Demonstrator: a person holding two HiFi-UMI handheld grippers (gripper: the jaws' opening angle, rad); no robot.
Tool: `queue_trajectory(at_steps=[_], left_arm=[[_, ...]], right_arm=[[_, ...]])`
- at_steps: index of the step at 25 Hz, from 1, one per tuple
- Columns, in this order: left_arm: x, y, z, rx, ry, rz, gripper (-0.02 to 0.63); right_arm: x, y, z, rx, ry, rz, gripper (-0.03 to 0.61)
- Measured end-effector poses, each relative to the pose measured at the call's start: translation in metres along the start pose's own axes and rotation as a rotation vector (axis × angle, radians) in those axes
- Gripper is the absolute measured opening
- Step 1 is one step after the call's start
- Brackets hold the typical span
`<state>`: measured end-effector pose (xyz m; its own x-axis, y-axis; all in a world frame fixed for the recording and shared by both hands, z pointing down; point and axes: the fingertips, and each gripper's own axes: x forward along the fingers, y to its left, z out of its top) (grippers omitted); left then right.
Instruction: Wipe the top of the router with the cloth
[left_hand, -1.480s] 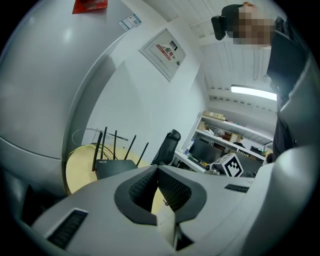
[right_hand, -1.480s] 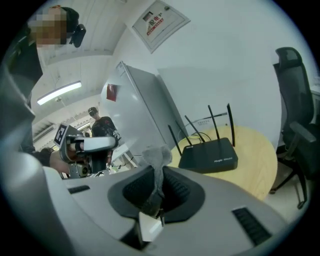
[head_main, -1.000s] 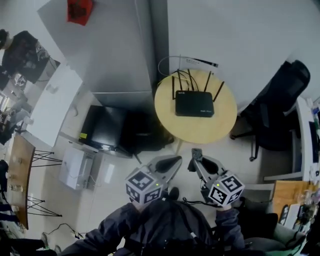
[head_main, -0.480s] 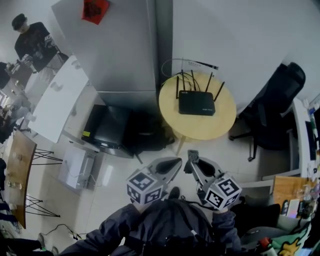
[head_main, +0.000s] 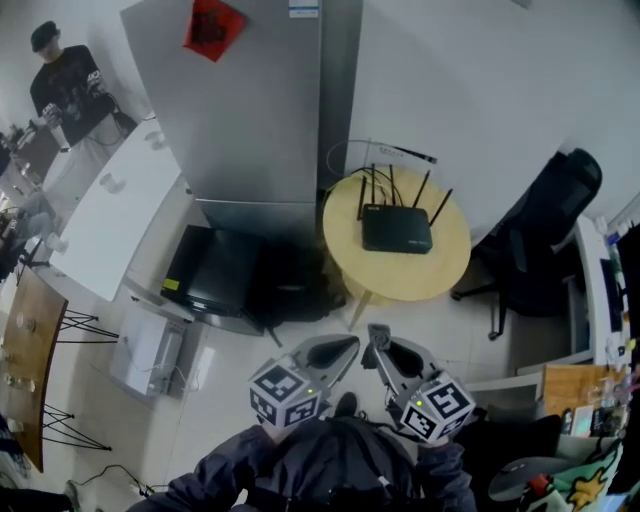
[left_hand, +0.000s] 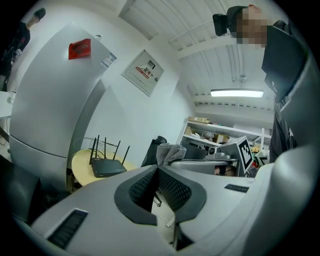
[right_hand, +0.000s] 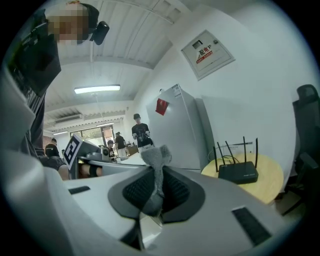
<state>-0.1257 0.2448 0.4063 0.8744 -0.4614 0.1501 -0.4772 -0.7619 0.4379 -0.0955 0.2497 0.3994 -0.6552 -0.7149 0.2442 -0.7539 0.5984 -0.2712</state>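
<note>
the right gripper (right_hand: 159, 175) pinches the soft, floppy cloth (right_hand: 155, 155). the left gripper (left_hand: 156, 169) has its jaws together, empty. the router (head_main: 397, 228), mid worktop (head_main: 440, 270), looks light and may slide.

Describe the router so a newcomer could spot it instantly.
Beside the tall grey fridge stands a round pale wooden table. The flat black rectangular router lies on it, marked out by thin black antennas standing along its far edge.

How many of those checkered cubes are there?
2: one black-and-white marker cube on the left gripper, the other cube on the right gripper, both low in the head view. None appears hidden.
</note>
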Motion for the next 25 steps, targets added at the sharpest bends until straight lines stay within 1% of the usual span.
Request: queue_trajectory(at_steps=[10, 16, 25], left_arm=[[-0.018, 0.013, 0.000, -0.002, 0.008, -0.026, -0.006], [-0.018, 0.019, 0.000, -0.003, 0.010, -0.039, -0.006], [-0.014, 0.021, 0.000, -0.004, 0.009, -0.041, -0.006]], right_arm=[[0.009, 0.018, -0.004, 0.000, 0.003, -0.026, 0.067], [0.010, 0.016, -0.004, 0.007, -0.002, -0.049, 0.067], [0.011, 0.012, -0.004, 0.010, -0.008, -0.056, 0.067]])
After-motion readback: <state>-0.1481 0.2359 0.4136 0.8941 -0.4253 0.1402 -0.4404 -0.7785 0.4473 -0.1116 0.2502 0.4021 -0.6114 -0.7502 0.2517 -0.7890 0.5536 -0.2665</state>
